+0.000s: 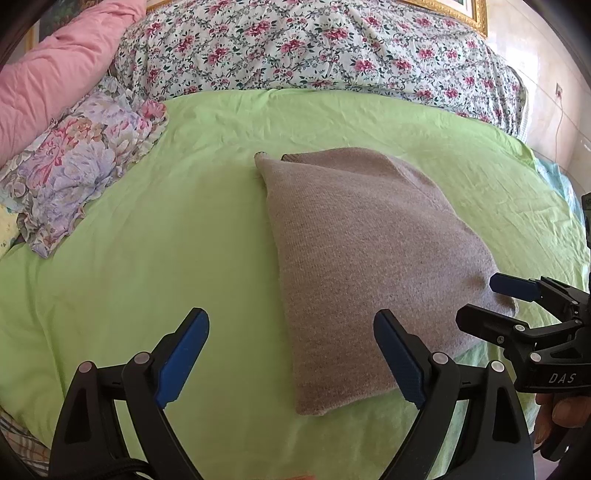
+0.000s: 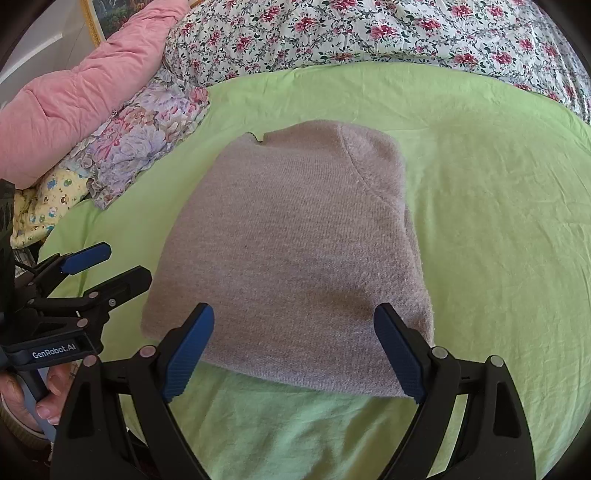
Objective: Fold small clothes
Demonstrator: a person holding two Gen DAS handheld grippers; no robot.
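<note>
Green sheet (image 2: pixel 480 184); cartoon-print cloth (image 2: pixel 48 206) right-view only.

Gold picture frame (image 1: pixel 448 11), mostly cropped.

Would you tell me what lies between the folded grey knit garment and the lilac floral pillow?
Only bare green sheet separates garment from pillow, seen in the right wrist view.

Black gripper (image 2: pixel 291 354), blue ribbed pads (image 2: pixel 188 350)
</note>
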